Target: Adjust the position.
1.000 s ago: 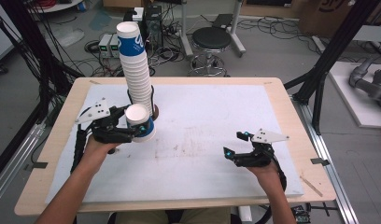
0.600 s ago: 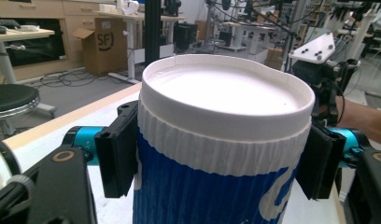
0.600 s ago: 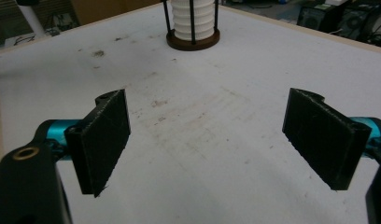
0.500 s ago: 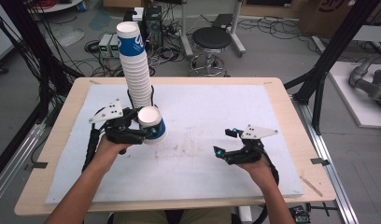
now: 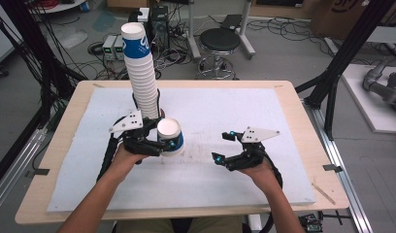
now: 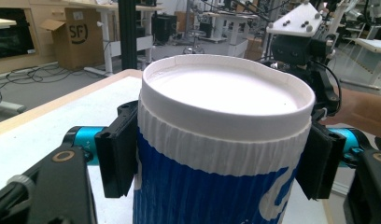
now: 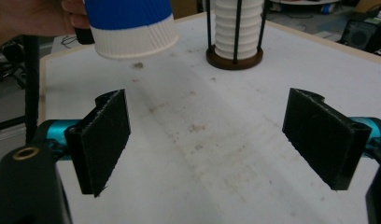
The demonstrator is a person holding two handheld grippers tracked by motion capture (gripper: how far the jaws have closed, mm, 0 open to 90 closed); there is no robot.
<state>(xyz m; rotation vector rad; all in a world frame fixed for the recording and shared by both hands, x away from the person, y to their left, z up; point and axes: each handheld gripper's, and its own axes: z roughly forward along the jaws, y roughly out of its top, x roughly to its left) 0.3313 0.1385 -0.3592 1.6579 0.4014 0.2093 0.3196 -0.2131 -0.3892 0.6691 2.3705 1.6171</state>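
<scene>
Cup (image 5: 170, 137) clamped in left claw (image 5: 163, 143) beside the stack (image 5: 141, 77); right claw (image 5: 224, 160), spread empty, should take it next.

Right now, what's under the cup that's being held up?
Under the cup, the right gripper view shows bare white table mat with faint smudges. The cup's bottom face is turned away, so it cannot be seen.

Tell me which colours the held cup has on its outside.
Blue and white: the cup has a white ribbed band over blue, clearest in the left gripper view.
</scene>
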